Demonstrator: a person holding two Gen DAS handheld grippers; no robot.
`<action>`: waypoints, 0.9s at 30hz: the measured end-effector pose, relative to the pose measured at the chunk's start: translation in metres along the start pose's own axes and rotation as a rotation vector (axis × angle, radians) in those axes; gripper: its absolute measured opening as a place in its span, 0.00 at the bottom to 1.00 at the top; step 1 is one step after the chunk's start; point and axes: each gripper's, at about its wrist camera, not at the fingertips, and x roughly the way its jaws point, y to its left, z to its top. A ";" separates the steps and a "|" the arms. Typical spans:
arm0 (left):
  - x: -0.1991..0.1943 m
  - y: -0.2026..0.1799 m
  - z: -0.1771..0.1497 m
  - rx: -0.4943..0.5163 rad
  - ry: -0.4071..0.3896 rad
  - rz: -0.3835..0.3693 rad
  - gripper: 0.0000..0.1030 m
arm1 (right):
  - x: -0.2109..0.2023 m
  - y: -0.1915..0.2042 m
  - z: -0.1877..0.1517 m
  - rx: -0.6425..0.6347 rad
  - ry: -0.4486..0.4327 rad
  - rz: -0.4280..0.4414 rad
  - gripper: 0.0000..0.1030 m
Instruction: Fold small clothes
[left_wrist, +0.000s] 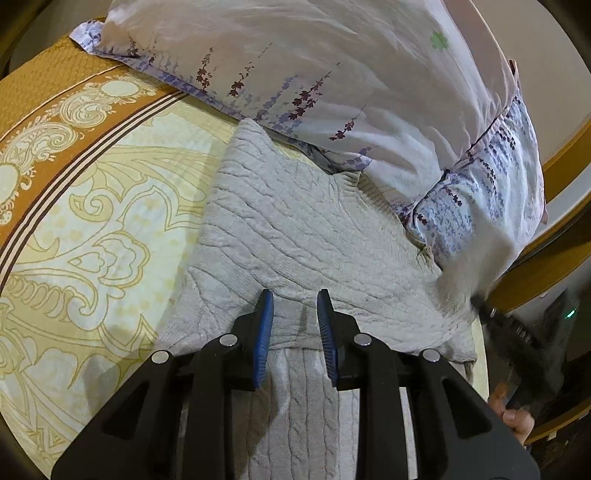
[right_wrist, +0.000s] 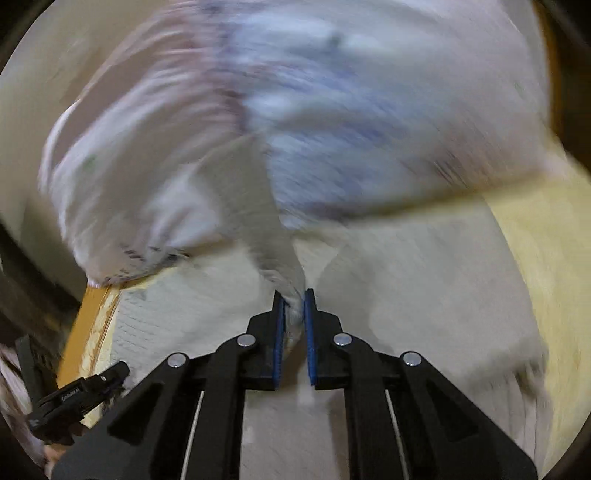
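A pale grey cable-knit sweater (left_wrist: 295, 229) lies flat on the bed in the left wrist view. My left gripper (left_wrist: 295, 302) hovers over its near part with the blue pads apart and nothing between them. In the blurred right wrist view my right gripper (right_wrist: 294, 301) is shut on a fold of the same sweater (right_wrist: 406, 280) and lifts a strip of it (right_wrist: 258, 206) upward. The right gripper also shows blurred at the sweater's right edge in the left wrist view (left_wrist: 480, 306).
A lavender floral pillow (left_wrist: 332, 66) lies against the sweater's far edge. The yellow and brown patterned bedsheet (left_wrist: 81, 206) spreads to the left. A wooden bed frame (left_wrist: 561, 258) runs along the right.
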 end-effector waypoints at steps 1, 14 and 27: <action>0.000 0.000 0.000 0.002 0.000 0.000 0.26 | 0.005 -0.021 -0.004 0.068 0.053 0.021 0.10; 0.001 0.002 0.001 -0.012 0.012 -0.018 0.26 | 0.006 -0.111 -0.007 0.395 0.076 0.119 0.33; -0.007 -0.012 -0.002 0.027 0.010 -0.059 0.63 | -0.015 -0.091 0.000 0.184 -0.030 -0.038 0.07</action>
